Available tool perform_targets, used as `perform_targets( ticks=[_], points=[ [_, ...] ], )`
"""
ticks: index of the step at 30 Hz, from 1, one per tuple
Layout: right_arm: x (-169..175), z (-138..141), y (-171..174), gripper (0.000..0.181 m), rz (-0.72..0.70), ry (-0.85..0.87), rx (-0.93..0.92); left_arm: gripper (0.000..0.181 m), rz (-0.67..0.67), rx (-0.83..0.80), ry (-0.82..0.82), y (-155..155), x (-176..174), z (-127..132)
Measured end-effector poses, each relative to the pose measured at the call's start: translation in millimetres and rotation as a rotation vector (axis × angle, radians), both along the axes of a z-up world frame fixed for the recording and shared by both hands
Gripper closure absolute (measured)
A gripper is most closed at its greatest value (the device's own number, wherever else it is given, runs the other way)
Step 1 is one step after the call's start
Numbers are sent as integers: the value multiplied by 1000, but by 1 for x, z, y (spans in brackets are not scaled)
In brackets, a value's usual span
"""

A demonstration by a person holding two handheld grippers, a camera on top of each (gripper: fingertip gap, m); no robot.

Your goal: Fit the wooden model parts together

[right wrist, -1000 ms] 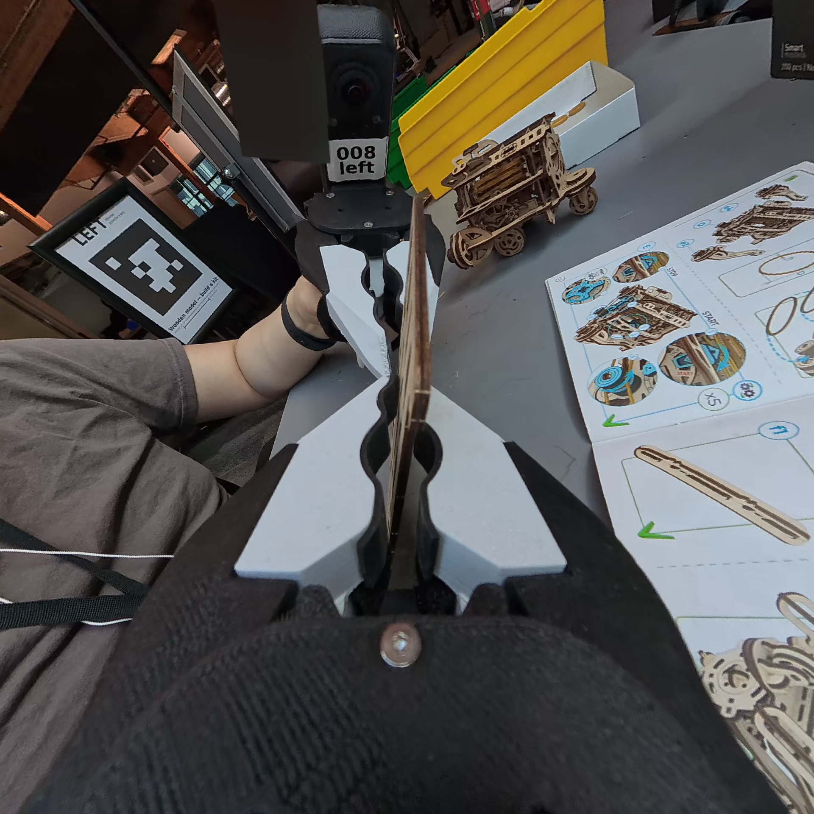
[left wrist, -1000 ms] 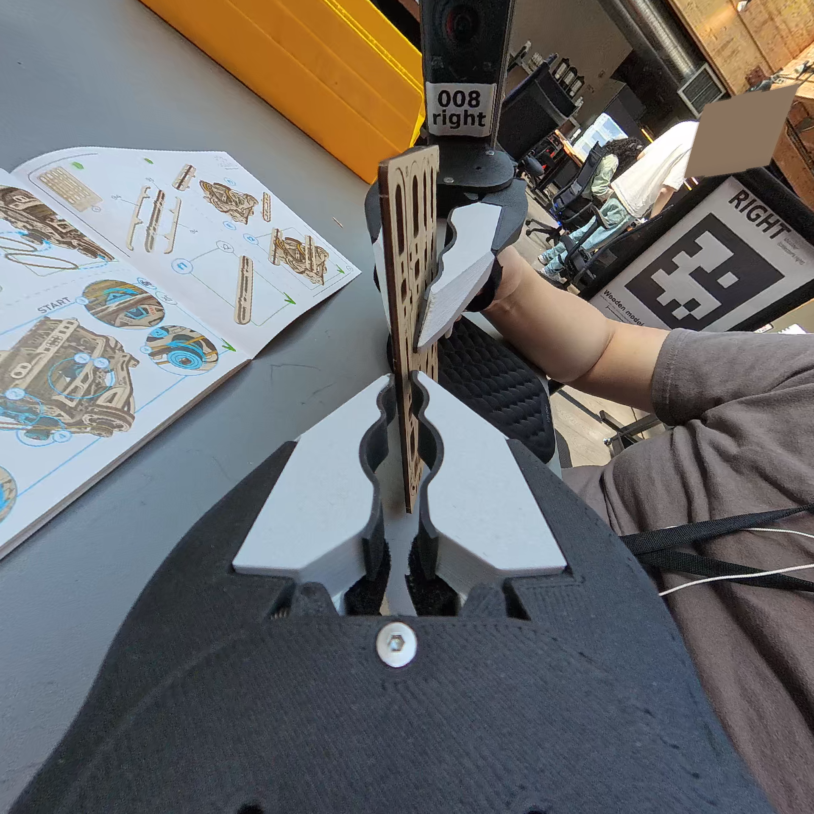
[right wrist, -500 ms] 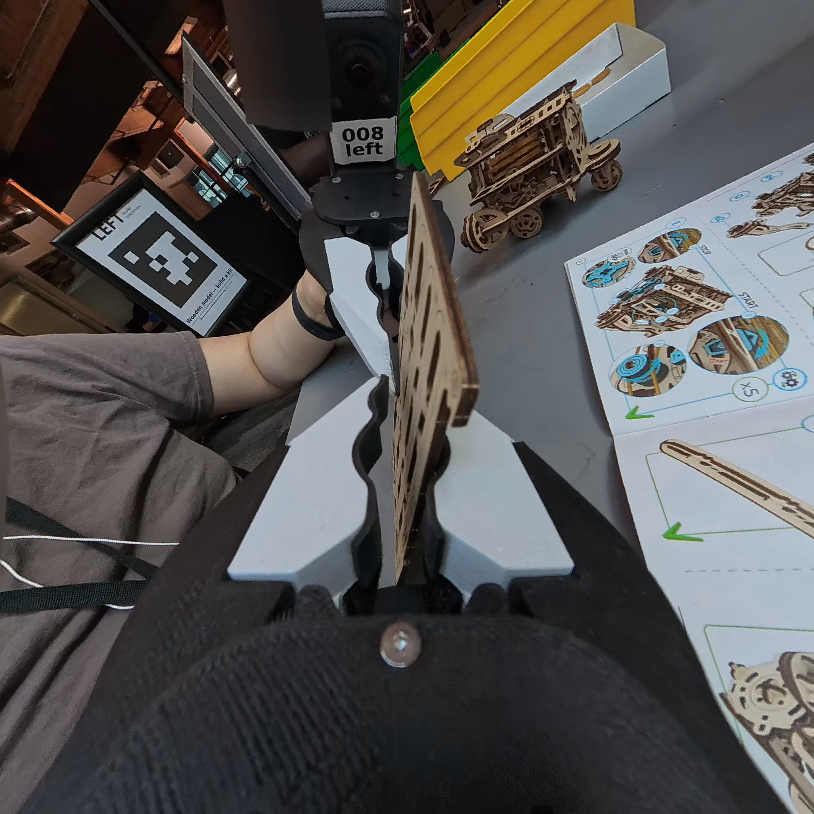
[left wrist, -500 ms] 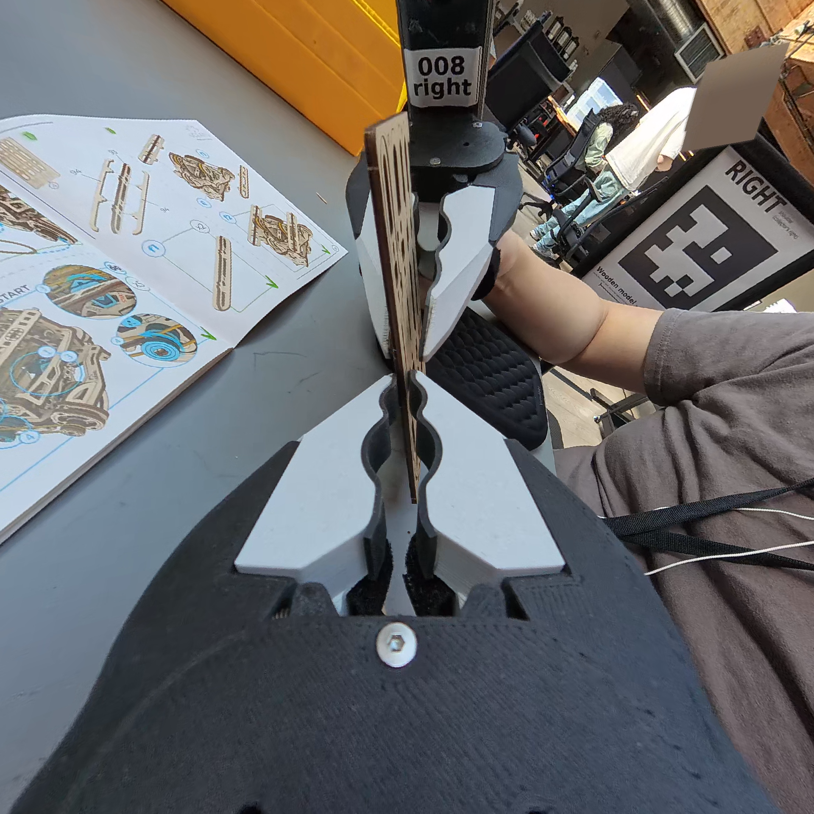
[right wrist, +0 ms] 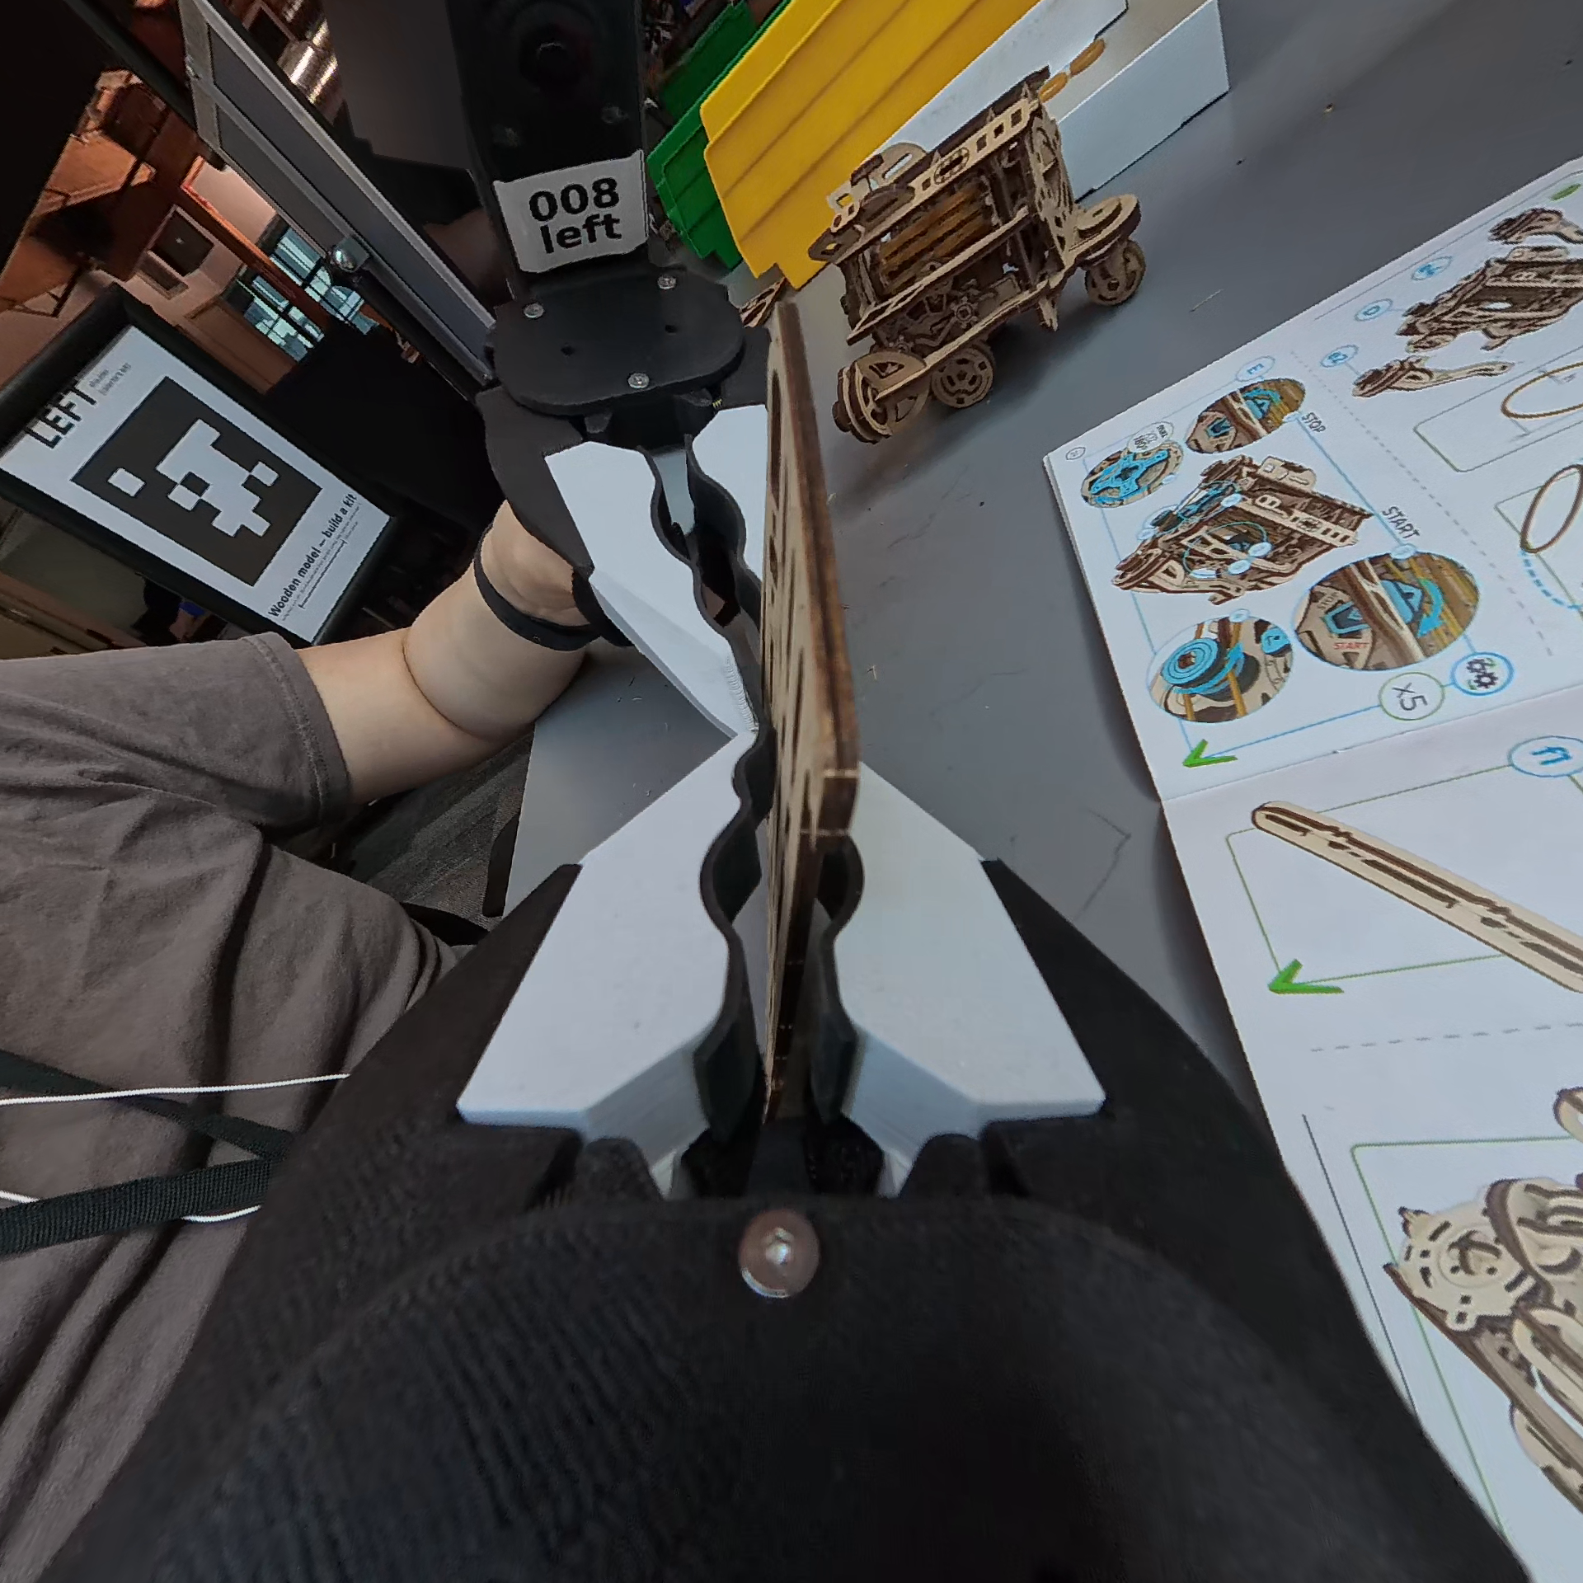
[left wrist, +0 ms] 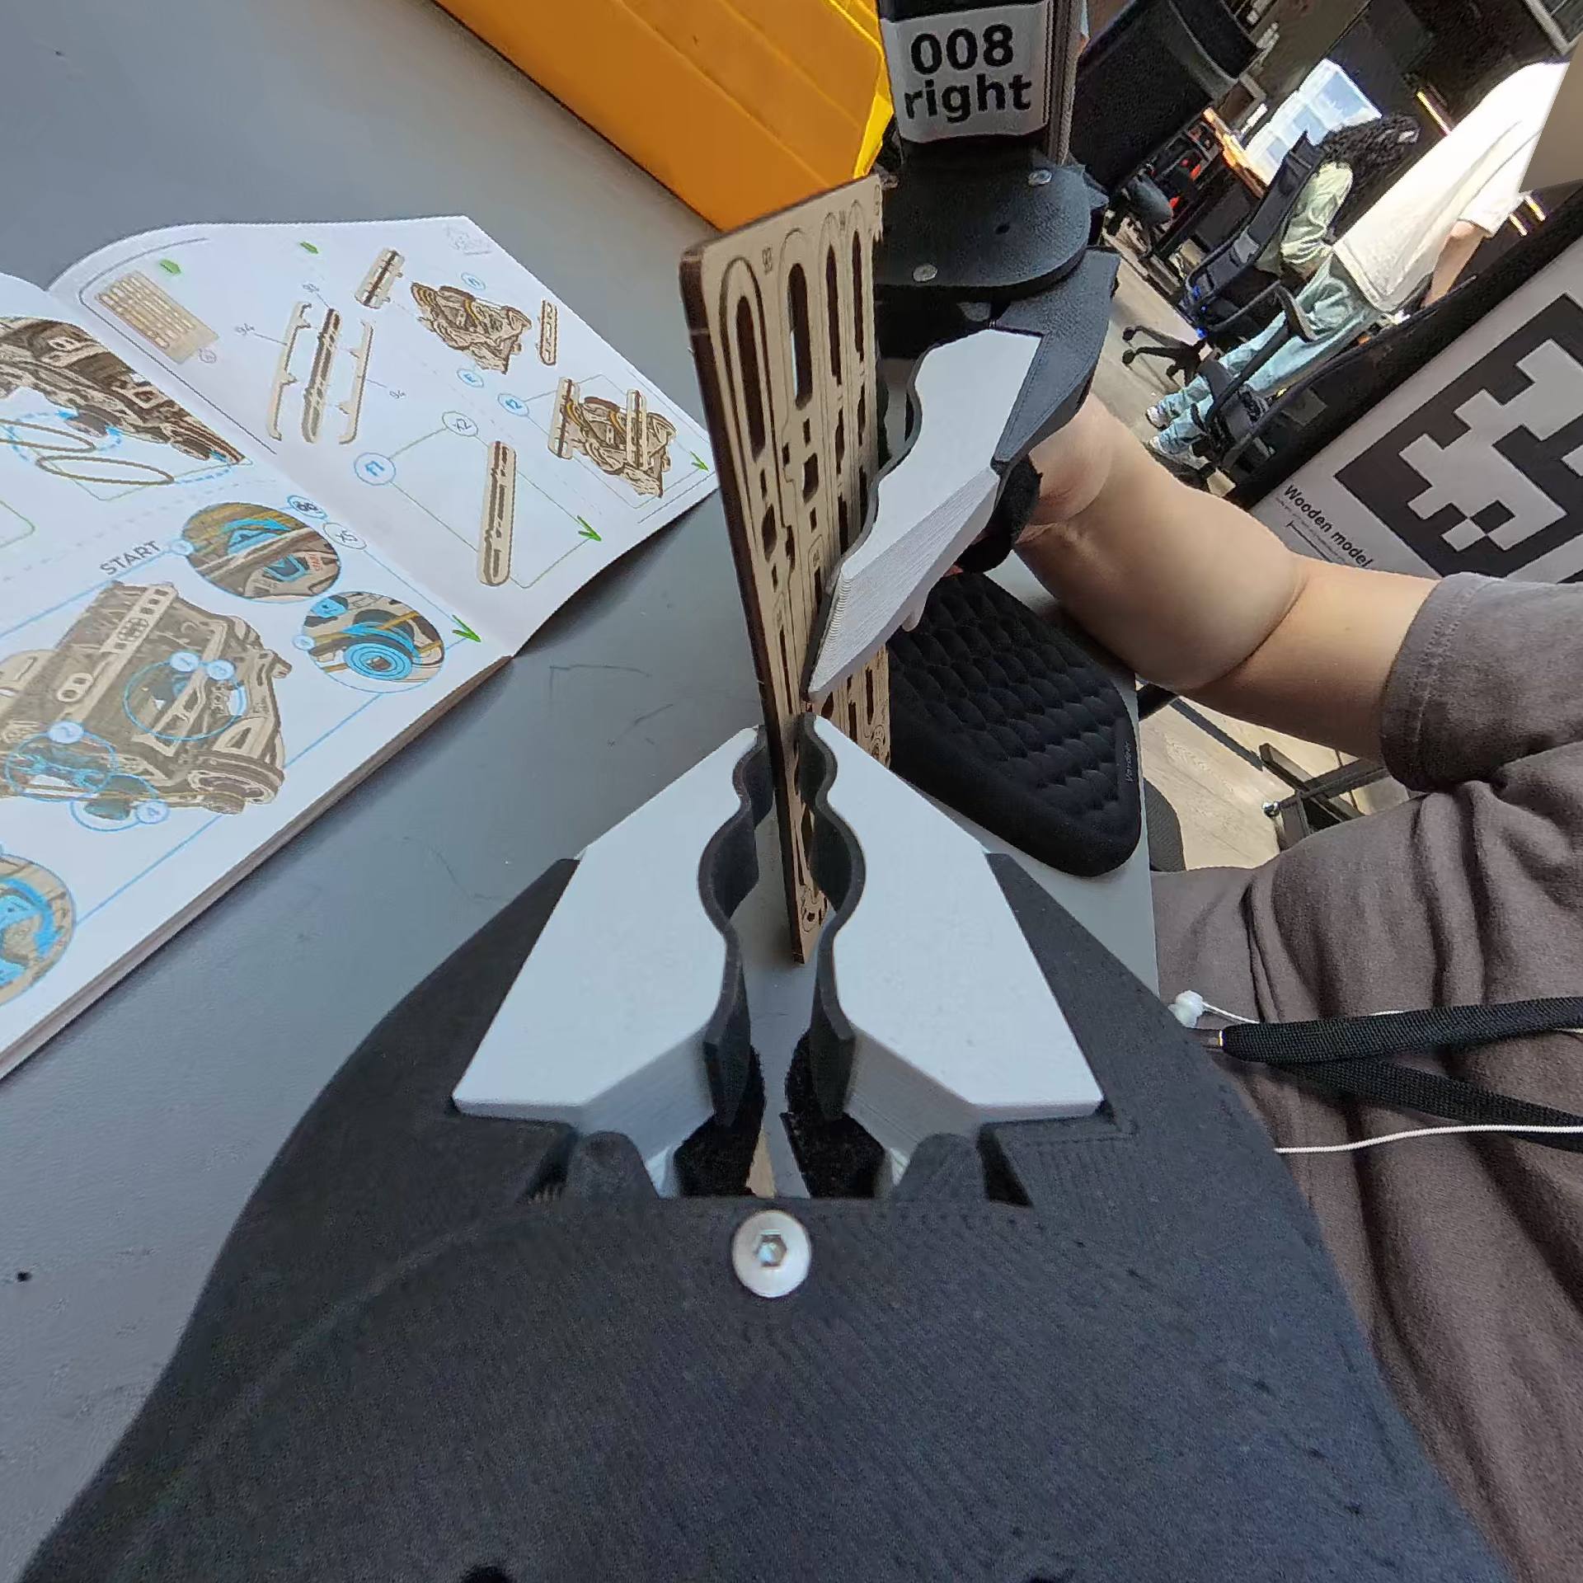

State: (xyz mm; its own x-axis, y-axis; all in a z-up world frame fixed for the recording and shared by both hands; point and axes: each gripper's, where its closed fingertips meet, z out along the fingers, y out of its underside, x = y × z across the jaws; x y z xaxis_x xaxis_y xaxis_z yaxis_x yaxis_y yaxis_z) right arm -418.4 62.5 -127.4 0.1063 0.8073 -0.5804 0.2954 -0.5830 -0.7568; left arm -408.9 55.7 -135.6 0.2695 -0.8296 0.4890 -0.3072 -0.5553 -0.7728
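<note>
A thin wooden sheet [left wrist: 797, 445] with laser-cut slots is held upright above the grey table's near edge. My left gripper [left wrist: 784, 728] is shut on its lower end. My right gripper [right wrist: 801, 754] is shut on the other end of the same sheet [right wrist: 809, 600], which runs edge-on between its jaws. The two grippers face each other closely. One right finger [left wrist: 925, 480] presses on the sheet's face in the left wrist view. One left finger [right wrist: 634, 582] shows beside the sheet in the right wrist view.
An open instruction booklet [left wrist: 257, 514] lies on the grey table [left wrist: 171, 1071]; it also shows in the right wrist view [right wrist: 1370, 685]. A built wooden cart model [right wrist: 976, 283], yellow bins [right wrist: 814, 154] and a white box [right wrist: 1139, 103] stand farther off. A black wrist pad [left wrist: 1011, 728] lies at the table edge. The built wooden cart model [right wrist: 976, 283] is about 20 cm from both grippers' fingertips.
The sheet has turned between the grippers: the left wrist view saw it edge-on, now sees its slotted face. The right gripper has come closer to the left one.
</note>
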Motion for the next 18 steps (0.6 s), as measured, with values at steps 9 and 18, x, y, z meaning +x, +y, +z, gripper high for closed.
perform_targets(
  ticks=[9,18],
  points=[
    [3,-2,6,180,-7,35,-11,176,-24,-99,-53,1,1,-8],
    [5,-1,6,180,9,62,-33,175,-55,-109,-24,-7,6,-15]
  ],
)
